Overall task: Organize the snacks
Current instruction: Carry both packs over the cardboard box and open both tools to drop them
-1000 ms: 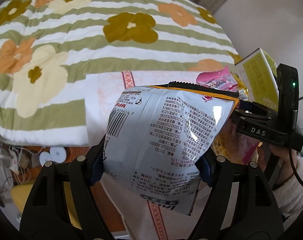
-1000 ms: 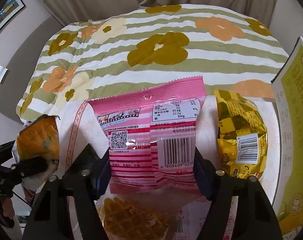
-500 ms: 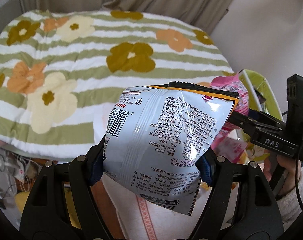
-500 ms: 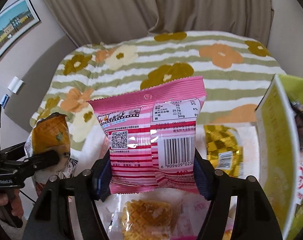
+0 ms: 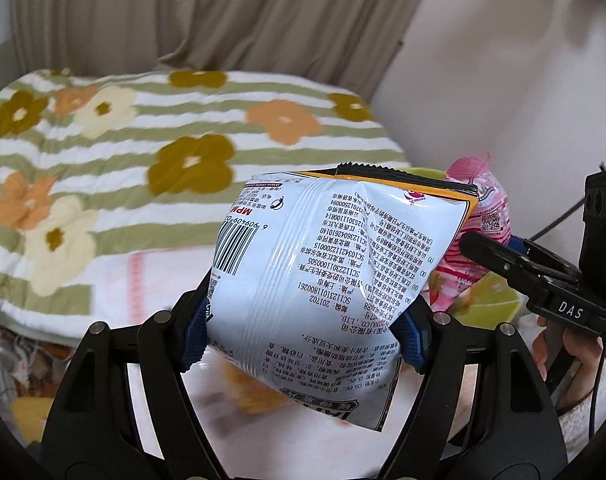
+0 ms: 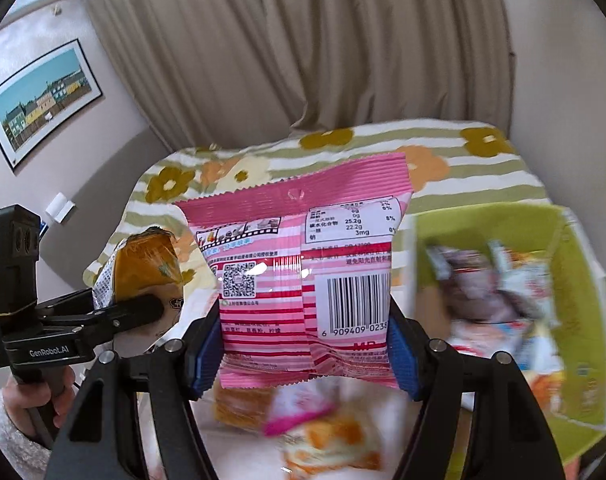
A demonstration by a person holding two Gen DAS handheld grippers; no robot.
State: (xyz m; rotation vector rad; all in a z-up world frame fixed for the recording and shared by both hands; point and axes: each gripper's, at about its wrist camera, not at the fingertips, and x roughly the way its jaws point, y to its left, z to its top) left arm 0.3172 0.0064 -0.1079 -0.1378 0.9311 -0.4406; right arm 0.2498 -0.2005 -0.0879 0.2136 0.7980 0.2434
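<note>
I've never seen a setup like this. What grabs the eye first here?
Two snack bags held up in the air: the left gripper pinches a silver chip bag, the right gripper a pink striped packet. Right of the packet, a green box already holds snacks, with a flowered blanket behind.

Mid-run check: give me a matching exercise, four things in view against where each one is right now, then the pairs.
Things:
1. white snack bag
2. pink snack bag
3. green box
4. framed picture

Places or states:
A. on the wall, left of the curtain
B. open, with packets inside it
C. clamped in the left gripper
D. clamped in the right gripper

Pairs: 1-C, 2-D, 3-B, 4-A
</note>
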